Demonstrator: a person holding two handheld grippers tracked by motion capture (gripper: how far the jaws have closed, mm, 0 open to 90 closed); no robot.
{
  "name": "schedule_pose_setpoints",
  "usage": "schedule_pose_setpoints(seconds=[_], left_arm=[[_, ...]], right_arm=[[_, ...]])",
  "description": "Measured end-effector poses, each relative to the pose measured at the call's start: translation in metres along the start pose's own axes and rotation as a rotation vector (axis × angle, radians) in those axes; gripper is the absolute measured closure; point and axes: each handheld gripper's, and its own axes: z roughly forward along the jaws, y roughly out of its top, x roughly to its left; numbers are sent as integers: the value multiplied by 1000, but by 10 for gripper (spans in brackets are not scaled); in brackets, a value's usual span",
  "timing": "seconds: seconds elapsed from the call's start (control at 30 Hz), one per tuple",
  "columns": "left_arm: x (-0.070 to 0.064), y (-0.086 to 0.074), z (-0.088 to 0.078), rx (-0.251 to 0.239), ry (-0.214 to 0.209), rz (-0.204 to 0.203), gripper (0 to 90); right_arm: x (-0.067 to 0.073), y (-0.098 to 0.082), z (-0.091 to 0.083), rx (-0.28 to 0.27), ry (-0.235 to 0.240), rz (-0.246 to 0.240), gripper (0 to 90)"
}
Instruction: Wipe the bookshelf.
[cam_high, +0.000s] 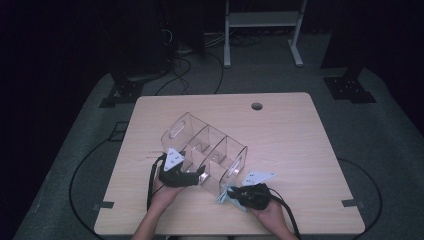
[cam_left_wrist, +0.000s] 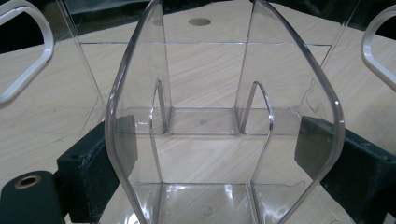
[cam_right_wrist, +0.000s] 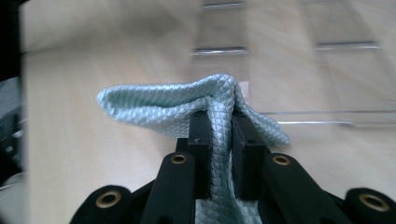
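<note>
A clear plastic organizer (cam_high: 205, 147) with several compartments lies tipped on the wooden table (cam_high: 290, 130), its open side turned toward me. My left gripper (cam_high: 197, 174) has its jaws spread wide around one end of it. In the left gripper view the black pads (cam_left_wrist: 100, 158) press both sides of the organizer's (cam_left_wrist: 201, 121) curved clear wall. My right gripper (cam_high: 231, 192) sits near the table's front edge, just beside the organizer's near corner, shut on a pale green woven cloth (cam_high: 224, 198). The cloth (cam_right_wrist: 163, 105) bunches up above the right gripper (cam_right_wrist: 219, 126), pinched between its jaws.
The organizer has white-rimmed handle cut-outs (cam_high: 176, 127) at both ends. A round cable hole (cam_high: 257, 106) is in the table's far edge. A white metal stand (cam_high: 260, 20) and cables (cam_high: 185, 70) are on the floor behind; the table's right half is bare wood.
</note>
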Motion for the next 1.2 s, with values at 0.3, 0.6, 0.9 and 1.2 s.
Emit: schedule_pose_setpoints(seconds=[0.3, 0.6, 0.9, 1.2], left_arm=[[-5, 2, 1, 4, -11, 11, 90], [-6, 2, -2, 15, -40, 29, 89], [-5, 1, -2, 11, -48, 30, 86], [-5, 1, -2, 12, -50, 27, 86]], right_arm=[[-52, -1, -14, -25, -100, 166, 791], [-44, -1, -19, 3, -61, 148, 792], [-66, -3, -23, -16, -157, 190, 793], [-60, 3, -33, -69, -153, 181, 793]])
